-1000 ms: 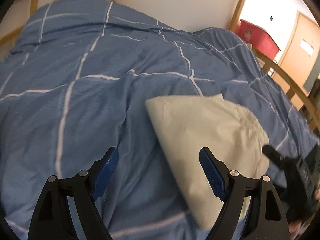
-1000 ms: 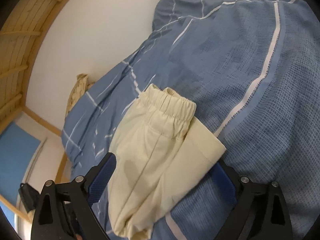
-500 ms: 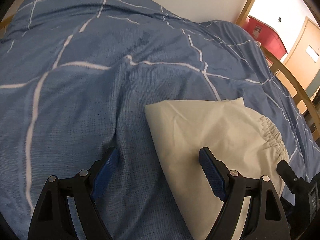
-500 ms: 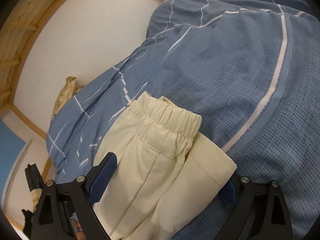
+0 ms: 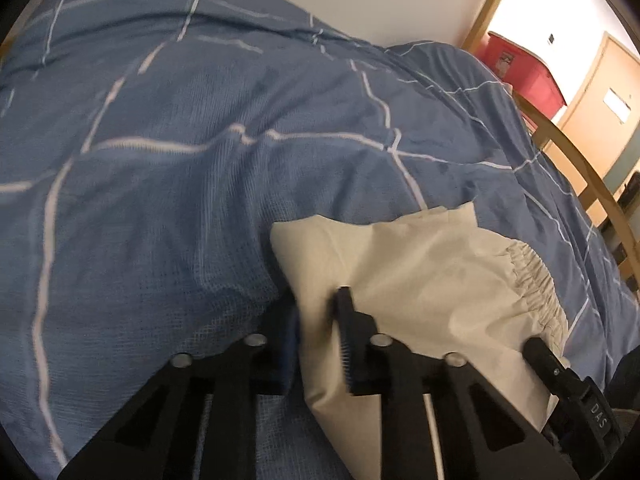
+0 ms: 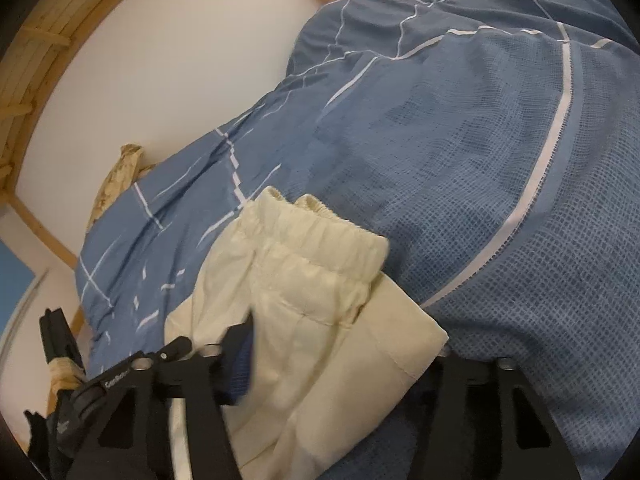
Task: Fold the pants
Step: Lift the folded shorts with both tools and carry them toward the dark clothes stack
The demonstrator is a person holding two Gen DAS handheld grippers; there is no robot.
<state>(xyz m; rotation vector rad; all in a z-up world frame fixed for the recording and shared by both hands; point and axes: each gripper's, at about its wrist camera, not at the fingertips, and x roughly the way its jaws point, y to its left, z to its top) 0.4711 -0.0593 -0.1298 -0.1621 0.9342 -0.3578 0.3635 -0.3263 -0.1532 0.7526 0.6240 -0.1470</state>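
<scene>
Where a blue checked duvet (image 5: 168, 208) covers the bed, the left gripper (image 5: 318, 340) pinches the near edge of cream pants (image 5: 420, 280), which lie folded on it. To the right, the right gripper (image 6: 340, 364) straddles the pants' other end, fingers spread wide, waistband (image 6: 320, 240) just ahead.

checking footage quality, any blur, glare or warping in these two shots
Left wrist view: the left gripper is motion-smeared, the doorway blown out, the bed rail bowed by fisheye. Right wrist view: sharper on the pants, soft at the right gripper, corners vignetted black.
</scene>
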